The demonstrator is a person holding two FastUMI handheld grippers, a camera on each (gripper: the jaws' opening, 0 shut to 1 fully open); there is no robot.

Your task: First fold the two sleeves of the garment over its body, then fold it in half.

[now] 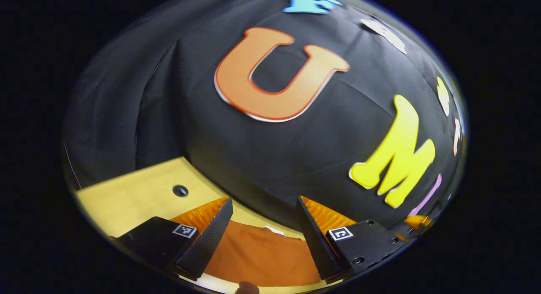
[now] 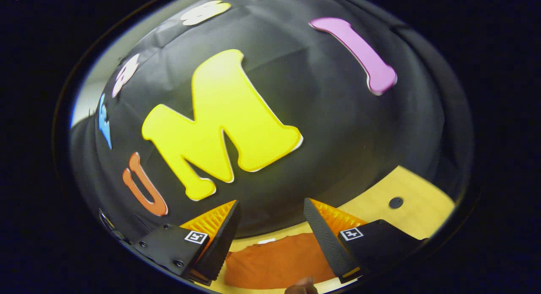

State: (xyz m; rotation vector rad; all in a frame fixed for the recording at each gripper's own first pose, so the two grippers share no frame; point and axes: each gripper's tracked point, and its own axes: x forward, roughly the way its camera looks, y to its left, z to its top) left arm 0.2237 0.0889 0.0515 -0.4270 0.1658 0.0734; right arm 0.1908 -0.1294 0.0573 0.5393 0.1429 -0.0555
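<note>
Both tongs gape (unloaded) above garment (image 1: 262, 256).

Pale wooden table (image 1: 135, 192) running up to the booth's black wall, a small dark round hole (image 1: 180, 190) sitting in its top, an orange garment (image 1: 262, 256) lying flat on it, a white tag showing at the garment's far edge

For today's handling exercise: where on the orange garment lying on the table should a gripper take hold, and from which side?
Probably its far edge. The garment lies flat on the table, so only an edge offers a lip to pinch. The left gripper and right gripper both hang open above it, so coming straight down from above looks simplest. The sleeves can't be made out here.
</note>
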